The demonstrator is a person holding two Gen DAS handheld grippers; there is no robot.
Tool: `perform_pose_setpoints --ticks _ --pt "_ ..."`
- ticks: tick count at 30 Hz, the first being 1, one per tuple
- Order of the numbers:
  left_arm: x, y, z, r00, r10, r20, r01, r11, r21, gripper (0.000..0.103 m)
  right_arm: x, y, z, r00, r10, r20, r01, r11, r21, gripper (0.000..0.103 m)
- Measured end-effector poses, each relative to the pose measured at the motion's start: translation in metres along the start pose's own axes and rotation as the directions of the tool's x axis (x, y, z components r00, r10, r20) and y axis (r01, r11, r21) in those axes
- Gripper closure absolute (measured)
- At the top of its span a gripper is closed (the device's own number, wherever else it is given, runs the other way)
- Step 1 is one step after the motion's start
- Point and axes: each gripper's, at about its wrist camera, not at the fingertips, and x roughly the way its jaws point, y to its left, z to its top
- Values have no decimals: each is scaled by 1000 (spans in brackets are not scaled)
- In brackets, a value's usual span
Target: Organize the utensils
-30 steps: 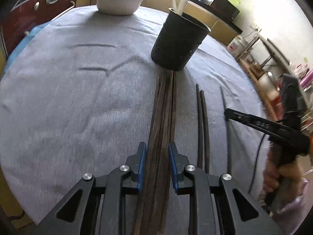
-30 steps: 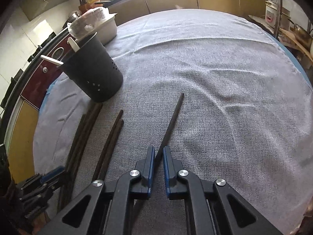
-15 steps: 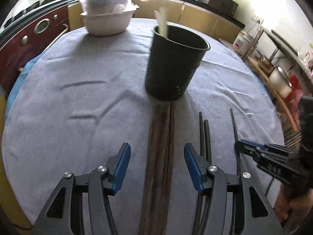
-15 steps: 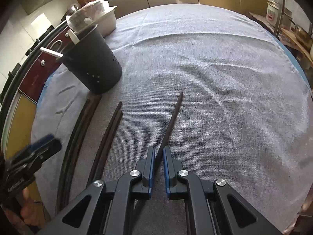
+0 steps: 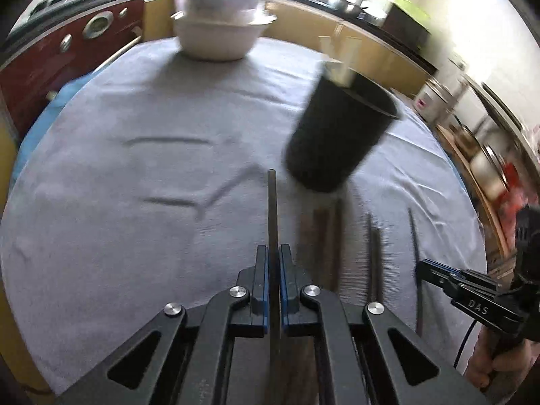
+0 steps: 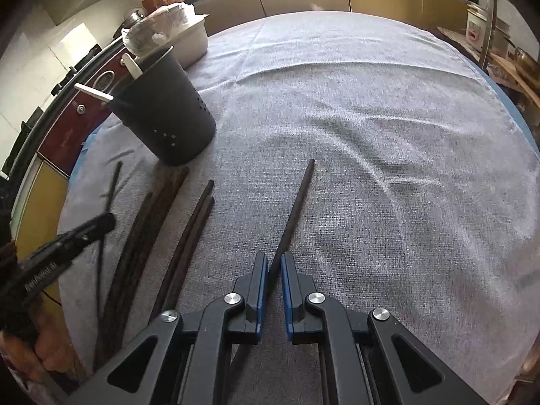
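With only pale utensil handles seen in the black perforated plastic holder (image 6: 165,111) at ten o'clock, one dark wooden chopstick (image 5: 272,216) is clamped in the left gripper (image 5: 273,266), another dark chopstick (image 6: 293,212) in the right gripper (image 6: 274,276), and several loose chopsticks (image 6: 148,233) are left on the grey cloth-covered surface (image 6: 388,168).

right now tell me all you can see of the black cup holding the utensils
The black cup is a round, matte, plastic-looking holder, wider at the rim, with small drain holes low on its wall. It stands upright on the grey cloth. Two white handles stick out of it. A bunch of chopsticks points at its base; contact is unclear.
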Motion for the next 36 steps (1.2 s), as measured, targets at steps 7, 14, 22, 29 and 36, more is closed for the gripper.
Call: perform_pose_setpoints --ticks 7,14,22,29,36 --pt "-4 17 -8 1000 -16 -13 16 1000 9 97 1 -3 -1 1000 20 20 -20 1000 3 93" --pt "0 22 -12 998 -3 -70 2 1000 -14 97 0 -2 -1 1000 12 18 -12 1000 -3 93" --pt "9 11 7 994 63 -84 -60 997 40 61 2 -1 3 1000 11 -2 -11 1000 2 93" --pt "30 -1 30 984 144 -101 -131 983 131 62 13 -10 31 995 36 -89 -27 994 106 89" --pt "43 1 45 984 150 -100 -128 972 199 96 31 10 63 991 -102 -88 107 992 59 80"
